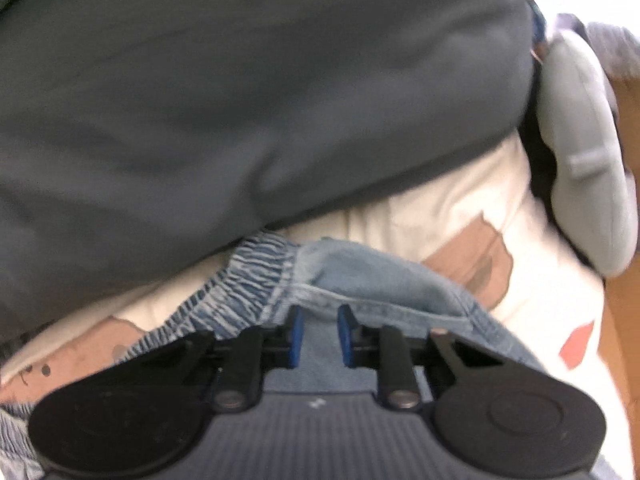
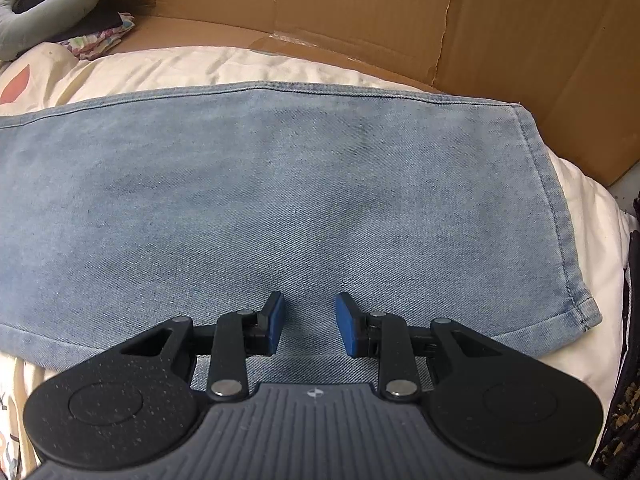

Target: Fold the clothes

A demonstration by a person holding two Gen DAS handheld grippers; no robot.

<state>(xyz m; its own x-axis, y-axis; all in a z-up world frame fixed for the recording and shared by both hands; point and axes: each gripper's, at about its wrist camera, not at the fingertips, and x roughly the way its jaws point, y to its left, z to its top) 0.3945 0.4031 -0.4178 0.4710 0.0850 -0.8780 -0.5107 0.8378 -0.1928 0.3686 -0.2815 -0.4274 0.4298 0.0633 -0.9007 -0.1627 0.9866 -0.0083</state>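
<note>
Light blue jeans (image 1: 360,276) lie on a white printed bedsheet (image 1: 460,208). In the left wrist view my left gripper (image 1: 321,332) is shut on a raised fold of the jeans beside the gathered elastic waistband (image 1: 248,276), and denim fills the narrow gap between the blue pads. In the right wrist view a flat jeans leg (image 2: 280,184) spreads across the sheet, its hem (image 2: 560,220) to the right. My right gripper (image 2: 310,324) hovers open over the leg's near edge, with nothing pinched between its fingers.
A large grey-blue cloth mass (image 1: 240,100) fills the area beyond the waistband. A grey neck pillow (image 2: 44,4) and a folded patterned cloth (image 2: 96,40) sit at the far left. Cardboard walls (image 2: 360,8) border the bed behind. A dark patterned item (image 2: 628,320) is at the right edge.
</note>
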